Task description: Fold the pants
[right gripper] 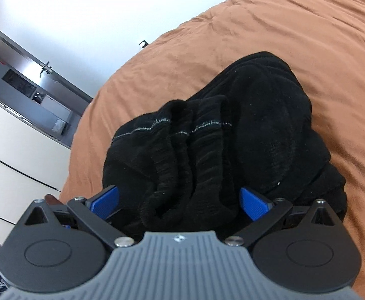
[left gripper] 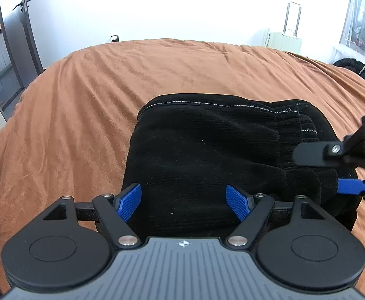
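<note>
A: Left tool [left gripper: 183,201] first. What's yours doing?
B: Your left tool is spread wide, blue pads [left gripper: 131,201] apart, nothing pinched. It hangs over the near edge of the black pants [left gripper: 202,155].
A: And the right tool [right gripper: 179,203]?
B: Your right tool is released too, pads either side of the bunched waistband folds [right gripper: 182,155] but not pressing on them. From the left view it comes in at the pants' right end, one blue pad [left gripper: 351,187] low by the fabric.
A: Where are the pants?
B: Folded into a compact black bundle on the bed, lying on the rust-orange bedspread [left gripper: 87,100], grey stitching [left gripper: 207,103] along the far edge.
A: Beyond that?
B: White wall, a grey door [left gripper: 14,37] at left, a white suitcase [left gripper: 286,40] past the bed, dark clothes [left gripper: 352,66] at the far right.
</note>
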